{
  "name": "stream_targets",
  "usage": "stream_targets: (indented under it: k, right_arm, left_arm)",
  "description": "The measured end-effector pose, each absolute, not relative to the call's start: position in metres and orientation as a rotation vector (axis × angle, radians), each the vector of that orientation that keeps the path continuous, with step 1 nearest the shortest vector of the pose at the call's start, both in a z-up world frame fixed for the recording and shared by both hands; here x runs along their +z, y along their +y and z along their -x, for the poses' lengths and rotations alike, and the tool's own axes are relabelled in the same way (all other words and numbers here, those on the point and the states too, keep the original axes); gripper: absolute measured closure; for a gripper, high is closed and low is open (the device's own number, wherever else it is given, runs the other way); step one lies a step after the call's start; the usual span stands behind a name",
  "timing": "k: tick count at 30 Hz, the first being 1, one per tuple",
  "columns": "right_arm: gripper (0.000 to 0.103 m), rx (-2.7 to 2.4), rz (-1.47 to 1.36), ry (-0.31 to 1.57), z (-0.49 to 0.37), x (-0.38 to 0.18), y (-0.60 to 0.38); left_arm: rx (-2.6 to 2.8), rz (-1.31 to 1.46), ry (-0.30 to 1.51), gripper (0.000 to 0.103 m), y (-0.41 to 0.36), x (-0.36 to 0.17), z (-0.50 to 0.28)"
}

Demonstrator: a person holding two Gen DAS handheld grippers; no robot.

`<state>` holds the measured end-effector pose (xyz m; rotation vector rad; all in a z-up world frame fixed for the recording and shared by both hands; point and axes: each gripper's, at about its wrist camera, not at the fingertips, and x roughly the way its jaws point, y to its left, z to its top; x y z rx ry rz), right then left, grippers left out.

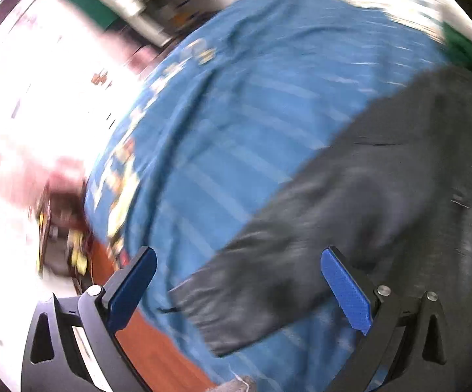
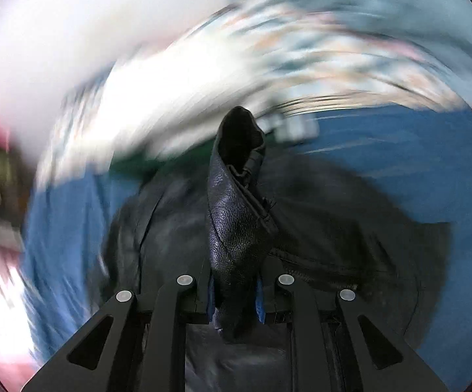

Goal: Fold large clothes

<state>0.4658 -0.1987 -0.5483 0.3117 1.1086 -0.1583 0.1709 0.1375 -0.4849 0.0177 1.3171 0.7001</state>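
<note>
The jacket (image 1: 383,202) lies on the sheet (image 1: 236,104), filling the lower right of the left wrist frame. The sheet extends to the upper left. In the right wrist frame, a jacket fold (image 2: 239,215) stands at centre.

You have no legible text, label, brand, number or sign in either wrist view; motion blur smears the printed patches along the blue cloth (image 1: 236,124) beyond reading.
</note>
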Motion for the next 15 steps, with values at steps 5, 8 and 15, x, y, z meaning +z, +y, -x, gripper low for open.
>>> stream_targets:
  k: [5,8,15]
  right_arm:
    - [0.079,0.0,0.065,1.336,-0.506,-0.662,-0.051]
    - [0.053,0.132,0.056,1.422,-0.498,-0.68,-0.024]
    - [0.025,0.25,-0.196,1.387,-0.426,-0.612,-0.088]
  left_arm:
    - [0.817,0.111,1.382,0.0,0.196,-0.503,-0.116]
    - [0.814,0.205,1.407,0.0,0.211,-0.512,-0.086]
    - [0.628,0.799,1.438,0.001,0.208,-0.55,-0.047]
